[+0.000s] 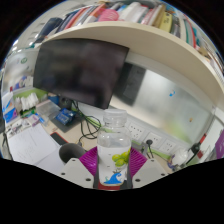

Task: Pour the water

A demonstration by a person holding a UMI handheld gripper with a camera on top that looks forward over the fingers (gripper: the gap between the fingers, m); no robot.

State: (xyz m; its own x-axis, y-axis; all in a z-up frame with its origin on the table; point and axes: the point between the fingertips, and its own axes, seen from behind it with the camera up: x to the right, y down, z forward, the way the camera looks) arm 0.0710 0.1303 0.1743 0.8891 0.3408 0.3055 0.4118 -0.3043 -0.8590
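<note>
Nearest us, our gripper (112, 172) pinching a clear water bottle (113, 148) upright between both pink pads (92, 160), cluttered desk (40, 140) below, dark monitor (80, 70) far left, bookshelf (120, 25) overhead, open room right.

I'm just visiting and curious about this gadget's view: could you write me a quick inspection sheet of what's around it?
Surface: cluttered desk, mostly covered.
Job's things: clear water bottle with white cap, upright between the fingers; no receiving cup seen.
Clutter: papers and small items at one side, too small to name.
Grippers: gripper shut on the bottle, pink pads against its sides.
Cables: nothing clearly seen.
Surroundings: dark monitor beyond the bottle; shelf of books above.
</note>
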